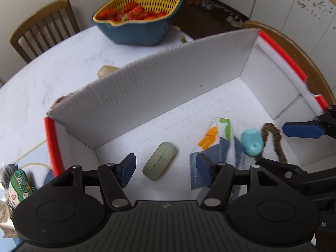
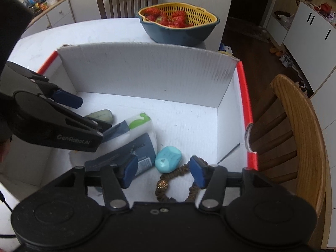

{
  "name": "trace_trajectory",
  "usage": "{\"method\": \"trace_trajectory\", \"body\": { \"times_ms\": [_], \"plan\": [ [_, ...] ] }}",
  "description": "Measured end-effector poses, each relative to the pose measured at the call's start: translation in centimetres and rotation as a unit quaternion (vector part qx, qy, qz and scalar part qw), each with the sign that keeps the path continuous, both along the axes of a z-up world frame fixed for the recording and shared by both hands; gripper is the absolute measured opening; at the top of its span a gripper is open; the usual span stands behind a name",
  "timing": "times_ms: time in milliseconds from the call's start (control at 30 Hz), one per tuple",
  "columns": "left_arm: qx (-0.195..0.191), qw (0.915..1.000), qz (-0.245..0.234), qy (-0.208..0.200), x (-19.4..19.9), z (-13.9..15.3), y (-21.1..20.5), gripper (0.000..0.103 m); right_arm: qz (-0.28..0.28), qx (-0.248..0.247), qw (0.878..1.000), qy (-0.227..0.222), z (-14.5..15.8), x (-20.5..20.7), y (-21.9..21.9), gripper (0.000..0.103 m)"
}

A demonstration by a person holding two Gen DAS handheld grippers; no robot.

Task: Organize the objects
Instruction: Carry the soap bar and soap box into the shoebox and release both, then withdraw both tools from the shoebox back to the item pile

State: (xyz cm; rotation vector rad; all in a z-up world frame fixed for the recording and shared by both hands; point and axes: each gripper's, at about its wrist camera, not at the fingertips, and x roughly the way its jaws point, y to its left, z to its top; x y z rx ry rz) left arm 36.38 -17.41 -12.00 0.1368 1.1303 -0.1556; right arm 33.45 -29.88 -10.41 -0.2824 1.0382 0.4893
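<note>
A white box with red edges (image 1: 168, 88) (image 2: 147, 71) sits on the table. Inside lie a grey-green oval case (image 1: 159, 160) (image 2: 100, 114), a blue and white packet with green and orange marks (image 1: 216, 145) (image 2: 138, 134), a turquoise oval object (image 1: 252, 141) (image 2: 168, 159) and a brown scrunchie (image 1: 275, 140) (image 2: 168, 184). My left gripper (image 1: 166, 171) is open and empty above the case. My right gripper (image 2: 163, 171) is open and empty above the scrunchie and turquoise object; one of its fingers (image 1: 300, 130) shows in the left wrist view.
A blue bowl with a yellow strainer of strawberries (image 1: 136, 16) (image 2: 178, 24) stands behind the box. Snack packets (image 1: 14, 187) lie left of the box. A pale object (image 1: 106, 71) lies behind the box wall. Wooden chairs (image 1: 42, 29) (image 2: 298, 130) stand around the table.
</note>
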Motion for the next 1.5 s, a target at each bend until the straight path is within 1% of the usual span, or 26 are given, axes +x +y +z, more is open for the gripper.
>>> {"method": "trace_trajectory", "body": {
  "times_ms": [200,400,467,633,700,733,800,867,933,1000,1033,1067,1167,1333,1433,1500],
  "plan": [
    [-0.018,0.9994,-0.005,-0.029,-1.9,2.5,0.7,0.062,-0.004,0.022,1.0,-0.018,2.1,-1.5,-0.5,0.058],
    [-0.041,0.9973,-0.01,-0.06,-3.9,5.3,2.1,0.062,-0.015,0.042,0.998,-0.036,4.3,-3.1,-0.7,0.065],
    [-0.047,0.9966,-0.009,-0.068,-4.6,6.1,2.5,0.063,-0.022,0.051,0.998,-0.04,4.9,-3.5,-1.1,0.07],
    [-0.067,0.9937,-0.013,-0.089,-6.4,7.8,3.8,0.063,-0.041,0.073,0.995,-0.053,6.5,-4.8,-1.5,0.077],
    [-0.073,0.9926,-0.013,-0.096,-7.2,8.3,4.5,0.068,-0.046,0.079,0.994,-0.061,7.1,-5.3,-1.2,0.08],
    [-0.077,0.9919,-0.013,-0.101,-7.6,8.5,4.8,0.07,-0.048,0.083,0.993,-0.065,7.4,-5.7,-1.1,0.083],
    [-0.08,0.9908,-0.013,-0.109,-8.4,9.0,5.5,0.07,-0.051,0.089,0.992,-0.071,7.9,-6.3,-0.8,0.085],
    [-0.083,0.9897,-0.012,-0.116,-9.2,9.4,6.4,0.073,-0.054,0.095,0.991,-0.079,8.3,-7.0,-0.3,0.089],
    [-0.089,0.9887,-0.01,-0.12,-10.1,9.7,7.4,0.076,-0.054,0.1,0.99,-0.087,8.7,-7.7,0.4,0.091],
    [-0.094,0.9875,-0.009,-0.126,-11.0,10.1,8.5,0.077,-0.053,0.104,0.989,-0.091,9.0,-8.4,1.1,0.093],
    [-0.097,0.9868,-0.007,-0.129,-11.4,10.2,9.1,0.079,-0.051,0.106,0.989,-0.093,9.2,-8.8,1.5,0.093],
    [-0.1,0.9859,-0.005,-0.134,-11.8,10.4,9.7,0.084,-0.05,0.108,0.988,-0.095,9.4,-9.1,1.9,0.093],
    [-0.104,0.9829,-0.001,-0.152,-13.2,10.9,11.5,0.085,-0.047,0.114,0.987,-0.102,10.0,-10.3,3.3,0.094],
    [-0.114,0.9798,0.005,-0.165,-14.9,11.6,14.8,0.085,-0.042,0.13,0.984,-0.112,10.8,-12.4,5.6,0.099],
    [-0.121,0.9775,0.008,-0.173,-16.0,11.8,16.9,0.091,-0.033,0.132,0.984,-0.118,11.1,-13.6,7.3,0.1],
    [-0.127,0.9753,0.008,-0.18,-16.8,12.0,18.4,0.093,-0.031,0.132,0.983,-0.122,11.1,-14.3,8.5,0.101]
  ]
}}
